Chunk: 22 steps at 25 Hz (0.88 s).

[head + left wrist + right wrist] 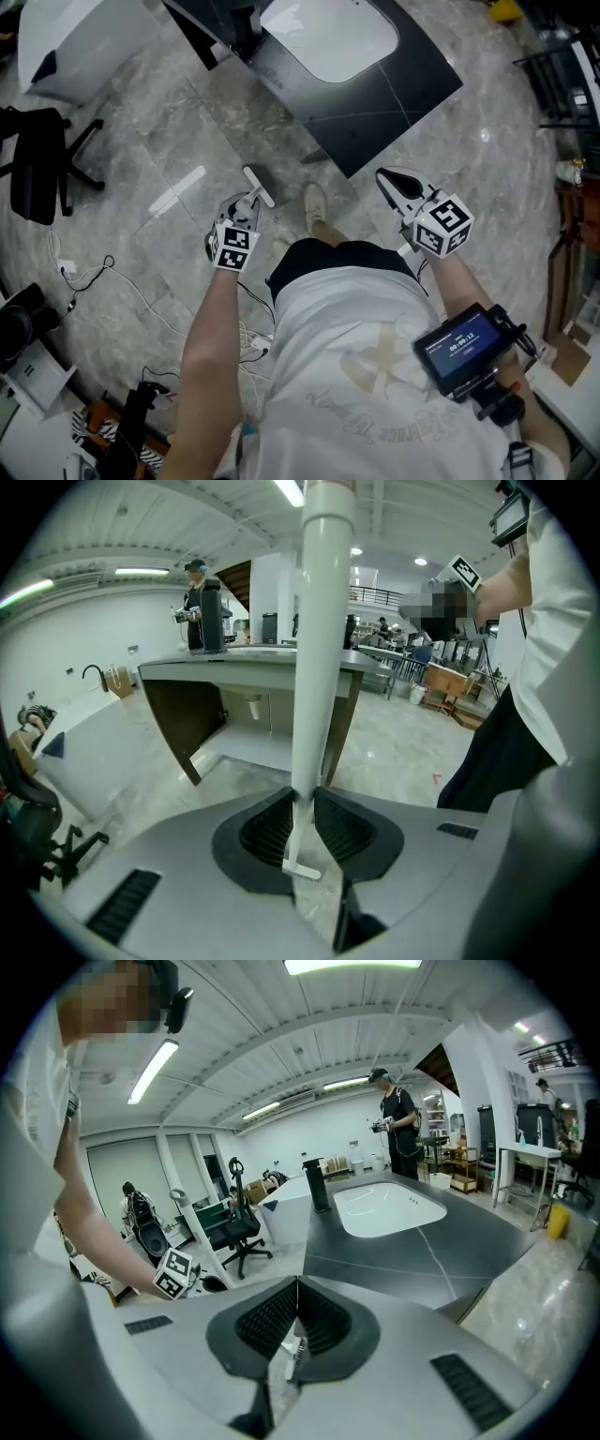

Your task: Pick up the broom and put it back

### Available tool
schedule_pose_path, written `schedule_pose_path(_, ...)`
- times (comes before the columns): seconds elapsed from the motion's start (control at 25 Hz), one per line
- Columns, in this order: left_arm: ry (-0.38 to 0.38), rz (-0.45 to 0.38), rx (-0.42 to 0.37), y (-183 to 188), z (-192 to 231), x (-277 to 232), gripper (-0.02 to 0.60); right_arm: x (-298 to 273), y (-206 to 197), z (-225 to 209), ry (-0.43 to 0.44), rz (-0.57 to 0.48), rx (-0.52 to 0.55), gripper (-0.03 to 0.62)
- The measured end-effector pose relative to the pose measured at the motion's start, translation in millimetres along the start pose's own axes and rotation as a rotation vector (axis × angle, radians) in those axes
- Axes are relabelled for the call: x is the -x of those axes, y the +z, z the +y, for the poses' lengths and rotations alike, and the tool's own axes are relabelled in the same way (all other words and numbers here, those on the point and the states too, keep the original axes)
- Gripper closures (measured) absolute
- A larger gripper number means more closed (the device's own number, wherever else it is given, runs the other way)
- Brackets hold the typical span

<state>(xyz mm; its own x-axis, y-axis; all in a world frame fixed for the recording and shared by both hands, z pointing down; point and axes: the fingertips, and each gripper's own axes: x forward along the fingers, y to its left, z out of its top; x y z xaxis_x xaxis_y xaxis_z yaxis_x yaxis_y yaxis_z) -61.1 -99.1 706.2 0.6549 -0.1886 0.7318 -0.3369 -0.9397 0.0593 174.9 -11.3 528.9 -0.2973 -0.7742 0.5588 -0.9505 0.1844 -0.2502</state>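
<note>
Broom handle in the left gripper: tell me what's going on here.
A person stands beside a dark counter with a white sink, holding a gripper in each hand. The left gripper is shut on the white broom handle, which runs up out of its jaws. The right gripper is shut and empty. The broom's head is out of view, and nothing shows where it belongs.

The right tool point(297, 1283) has its jaws pressed together, with nothing between them. Ahead of it lies a dark worktop point(422, 1255) with a white sink point(389, 1208) and a black upright fitting point(317, 1183). To its left stands an office chair point(234, 1232), and a forearm point(103, 1237) bears a marker cube point(173, 1274).
</note>
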Motion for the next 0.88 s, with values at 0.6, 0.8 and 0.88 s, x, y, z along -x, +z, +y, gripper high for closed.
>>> schedule_pose_path(0.6, -0.038, 0.078, 0.003, -5, 7, -86, 0.500, -11, -27, -61, -0.037, 0.025, -0.040, 0.577)
schedule_pose_path(0.8, -0.057, 0.082, -0.018, 9, 6, -104, 0.499, -6, -29, -70, -0.050, 0.024, -0.048, 0.577)
schedule_pose_path(0.88, -0.061, 0.088, -0.015, 15, 4, -112, 0.499, -3, -32, -77, -0.056, 0.025, -0.056, 0.577)
